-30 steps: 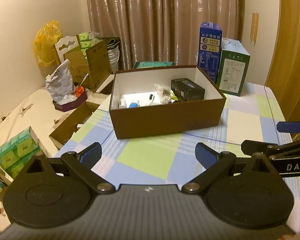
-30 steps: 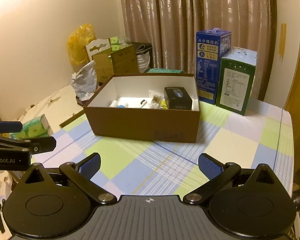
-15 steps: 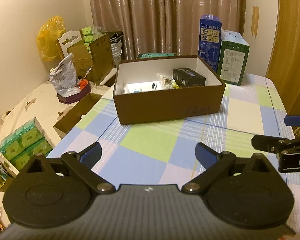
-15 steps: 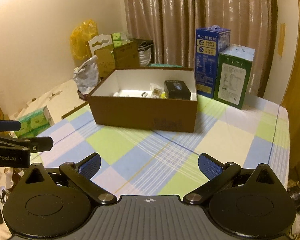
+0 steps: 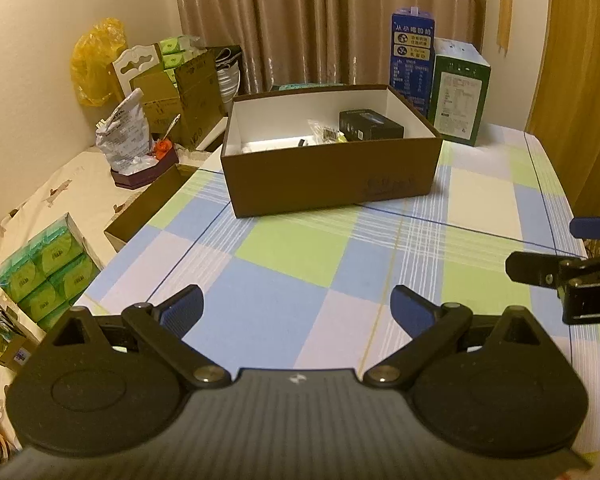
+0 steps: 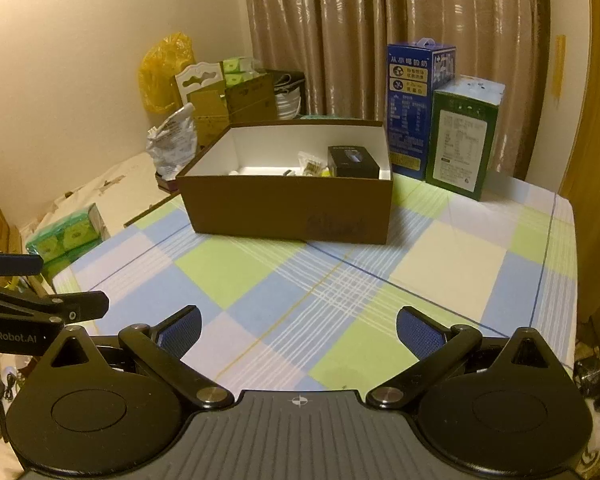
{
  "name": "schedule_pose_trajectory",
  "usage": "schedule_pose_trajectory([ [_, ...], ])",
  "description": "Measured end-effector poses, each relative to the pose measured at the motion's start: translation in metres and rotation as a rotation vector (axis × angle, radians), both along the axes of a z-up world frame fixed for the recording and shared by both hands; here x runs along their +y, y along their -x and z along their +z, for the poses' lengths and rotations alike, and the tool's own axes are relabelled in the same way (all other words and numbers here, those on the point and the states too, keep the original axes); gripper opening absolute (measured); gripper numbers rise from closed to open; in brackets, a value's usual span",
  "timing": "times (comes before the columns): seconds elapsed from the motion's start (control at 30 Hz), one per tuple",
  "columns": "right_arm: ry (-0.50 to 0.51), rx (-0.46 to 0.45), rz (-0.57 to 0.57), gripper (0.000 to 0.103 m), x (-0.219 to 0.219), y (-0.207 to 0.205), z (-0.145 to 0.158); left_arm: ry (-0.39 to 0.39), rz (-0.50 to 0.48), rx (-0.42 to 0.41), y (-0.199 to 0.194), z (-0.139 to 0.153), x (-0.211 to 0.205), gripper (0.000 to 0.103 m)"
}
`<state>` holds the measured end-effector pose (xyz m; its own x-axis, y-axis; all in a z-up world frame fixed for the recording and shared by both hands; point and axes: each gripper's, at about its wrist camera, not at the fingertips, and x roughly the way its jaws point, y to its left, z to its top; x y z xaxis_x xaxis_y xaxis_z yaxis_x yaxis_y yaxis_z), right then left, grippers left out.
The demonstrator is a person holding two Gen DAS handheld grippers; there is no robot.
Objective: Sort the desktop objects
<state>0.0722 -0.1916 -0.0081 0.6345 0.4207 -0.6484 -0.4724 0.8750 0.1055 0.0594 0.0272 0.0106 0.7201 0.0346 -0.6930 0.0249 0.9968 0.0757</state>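
A brown cardboard box stands open on the checked tablecloth at the far middle. Inside lie a black box, a clear packet and small white items. My left gripper is open and empty, hovering over the near part of the table. My right gripper is open and empty, also near the front edge. Each gripper shows at the edge of the other's view.
A blue carton and a green carton stand behind the box at the right. Left of the table are green tissue packs, a crumpled bag, cardboard boxes and a yellow bag. Curtains hang behind.
Both grippers have pulled back from the brown box, which now looks smaller and farther away. Both stay open and empty.
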Motion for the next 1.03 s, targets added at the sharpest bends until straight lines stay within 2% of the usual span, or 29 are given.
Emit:
schedule_pose_trajectory([
  [1.03,0.029,0.056,-0.016,0.101,-0.011,-0.002,-0.019,-0.015,0.017,0.011,-0.001,-0.011,-0.007,0.099],
])
